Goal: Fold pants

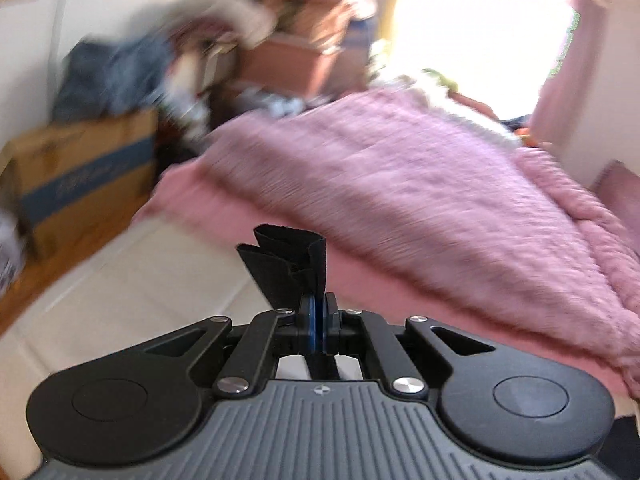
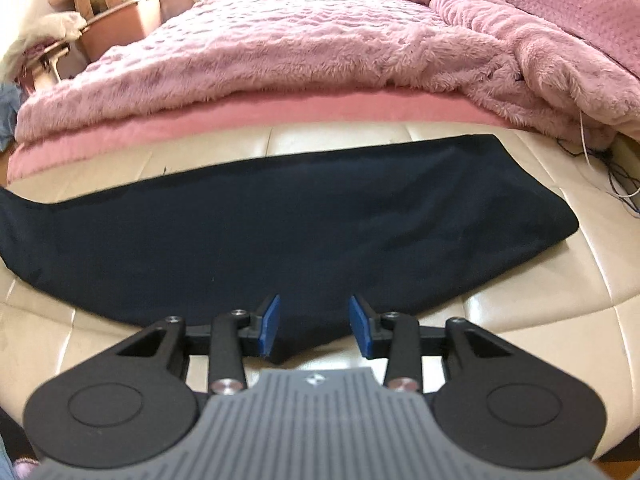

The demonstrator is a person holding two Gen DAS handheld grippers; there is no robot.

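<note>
1. A fluffy pink blanket covers the bed right behind the cream padded bench; its rumpled edge spills toward the bench's far right corner, where thin cords trail.
2. In the left wrist view, which is blurred, a cardboard box stands on the floor beside the bed, with dark clothes heaped on top of it; what is inside cannot be seen.
3. A brown bin sits past the bed's left side, its contents unclear.
4. The dark navy pants lie flat and lengthwise across the bench, one end running off the left of the right wrist view.
5. The right gripper is released: its blue pads stand apart over the near edge of the pants, fabric between them but not pressed.
6. The left gripper is clenched on a bunched fold of black cloth, apparently part of the pants, which sticks up beyond its tips above the bench.
</note>
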